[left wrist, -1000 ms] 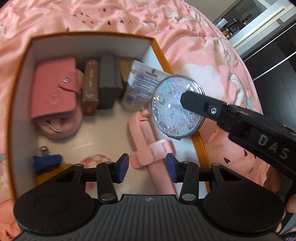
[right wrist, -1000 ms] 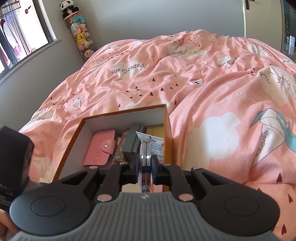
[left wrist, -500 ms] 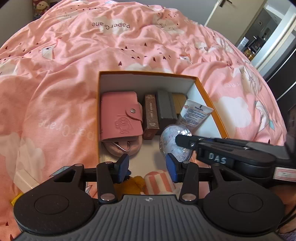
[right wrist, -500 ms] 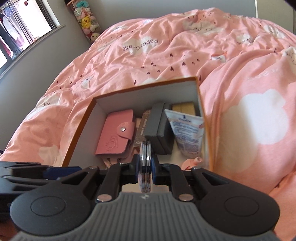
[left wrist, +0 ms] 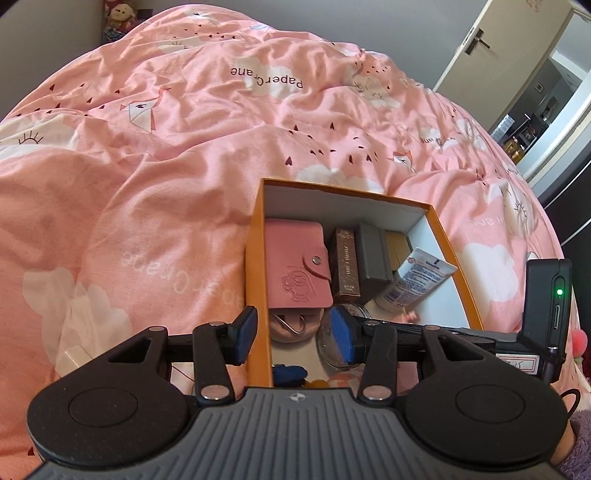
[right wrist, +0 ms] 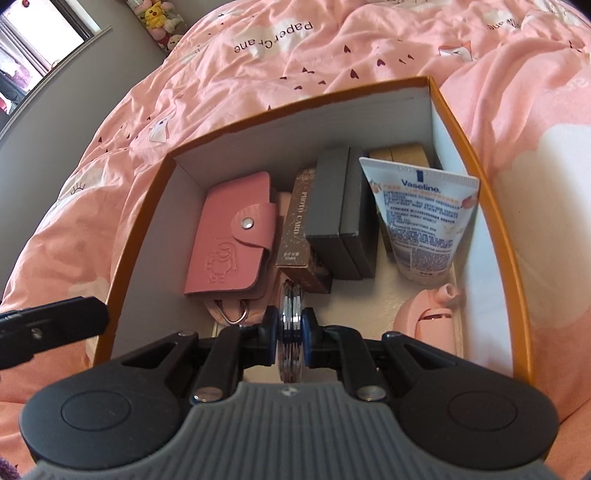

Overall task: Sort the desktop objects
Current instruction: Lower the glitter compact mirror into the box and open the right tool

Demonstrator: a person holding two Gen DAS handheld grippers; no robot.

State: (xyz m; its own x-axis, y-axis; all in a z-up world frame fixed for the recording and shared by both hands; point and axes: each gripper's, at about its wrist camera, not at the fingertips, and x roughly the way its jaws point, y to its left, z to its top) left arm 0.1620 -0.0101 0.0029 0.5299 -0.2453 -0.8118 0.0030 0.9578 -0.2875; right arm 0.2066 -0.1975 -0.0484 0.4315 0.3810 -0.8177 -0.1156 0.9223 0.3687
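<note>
An orange box with white inside (left wrist: 255, 258) (right wrist: 491, 206) sits on the pink bed. In it lie a pink card wallet (left wrist: 295, 269) (right wrist: 229, 232), a brown carton (right wrist: 297, 221), a grey box (right wrist: 340, 214), a Vaseline tube (right wrist: 421, 218) and a pink clip-like item (right wrist: 428, 314). My right gripper (right wrist: 290, 326) is shut on a round glitter compact mirror (right wrist: 290, 295) (left wrist: 332, 347), held edge-on low inside the box. My left gripper (left wrist: 295, 334) is open and empty, straddling the box's left wall.
The crumpled pink duvet (left wrist: 184, 147) surrounds the box. A blue keyring item (left wrist: 290, 371) lies at the box's near end. A door and dark hallway (left wrist: 535, 92) are at the far right. Plush toys (right wrist: 159, 18) stand by the wall.
My right gripper has lowered the mirror from above the box's right rim down into the box. My left gripper has pulled back and left, now over the box's left wall.
</note>
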